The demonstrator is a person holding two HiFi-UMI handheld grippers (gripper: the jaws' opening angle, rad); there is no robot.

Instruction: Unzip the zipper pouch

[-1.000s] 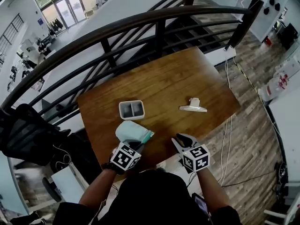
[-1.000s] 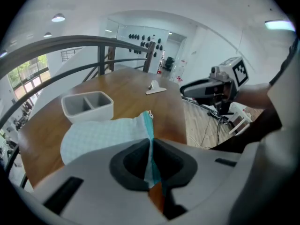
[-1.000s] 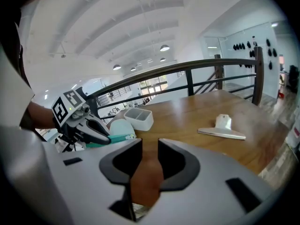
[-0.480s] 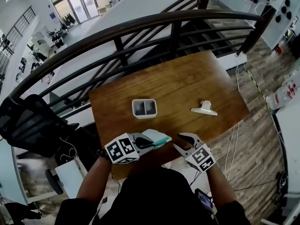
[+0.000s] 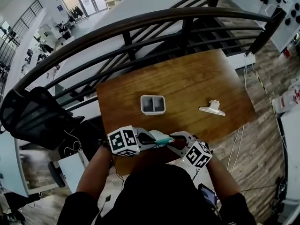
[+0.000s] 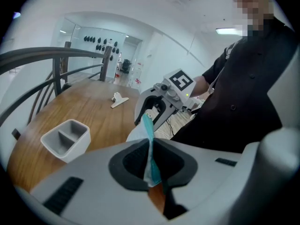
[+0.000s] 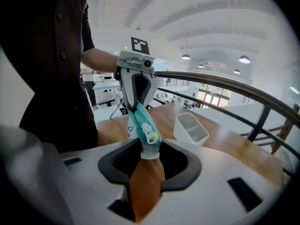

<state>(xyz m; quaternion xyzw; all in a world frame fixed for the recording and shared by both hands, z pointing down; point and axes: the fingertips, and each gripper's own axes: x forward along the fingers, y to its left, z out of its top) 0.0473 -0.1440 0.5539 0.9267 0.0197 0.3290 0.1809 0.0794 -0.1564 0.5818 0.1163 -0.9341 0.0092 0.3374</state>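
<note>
- My left gripper [image 6: 152,165] is clenched on the teal zipper pouch [image 6: 149,137].
- At its 3 o'clock, my right gripper [image 7: 149,161] has just been opening; its jaws stand loose around the pouch's zipper end.

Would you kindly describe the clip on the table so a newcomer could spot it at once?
Find the wooden table beside the curved railing. The clip lies on its right side in the head view, apart from the grey box at the middle. It is small, pale and flat; the box is deep with two compartments.
</note>
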